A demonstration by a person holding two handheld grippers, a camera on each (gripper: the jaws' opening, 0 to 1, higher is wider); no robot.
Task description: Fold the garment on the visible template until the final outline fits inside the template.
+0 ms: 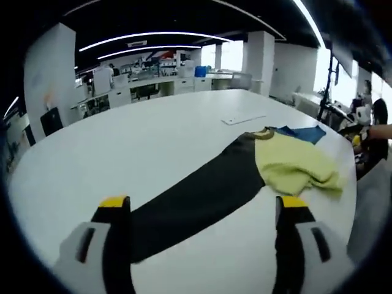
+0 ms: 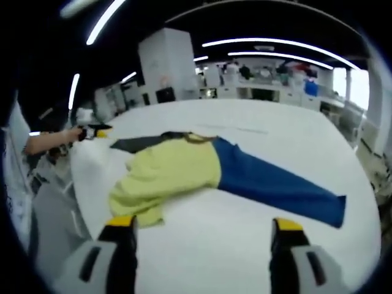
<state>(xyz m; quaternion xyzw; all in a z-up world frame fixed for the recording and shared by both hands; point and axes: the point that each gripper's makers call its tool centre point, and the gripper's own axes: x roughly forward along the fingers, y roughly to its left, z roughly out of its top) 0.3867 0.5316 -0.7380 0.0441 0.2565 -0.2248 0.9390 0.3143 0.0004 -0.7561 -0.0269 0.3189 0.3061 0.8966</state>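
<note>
In the left gripper view, the left gripper (image 1: 202, 211) stood wide open over the white bench (image 1: 122, 141), its yellow-tipped fingers (image 1: 114, 202) holding nothing. Ahead of it, right of centre in the frame, lay the long-sleeved shirt (image 1: 294, 162): a yellow body, bunched and rumpled, with a black sleeve (image 1: 196, 196) stretched flat toward the lower left and a blue sleeve (image 1: 303, 131) just showing behind. A thin outline at upper centre may have been the template (image 1: 244, 119), though that could not be told for certain.

In the right gripper view, the right gripper (image 2: 202, 236) was likewise spread wide and empty, hovering above the bench. The shirt sat at centre left, its blue sleeve reaching to the right of the frame. A person's hand (image 2: 73, 133) showed at the left edge.

Judging by this, folding had barely begun: the body was only crumpled, both sleeves lay fully extended, and the neat folds remained to be made.
</note>
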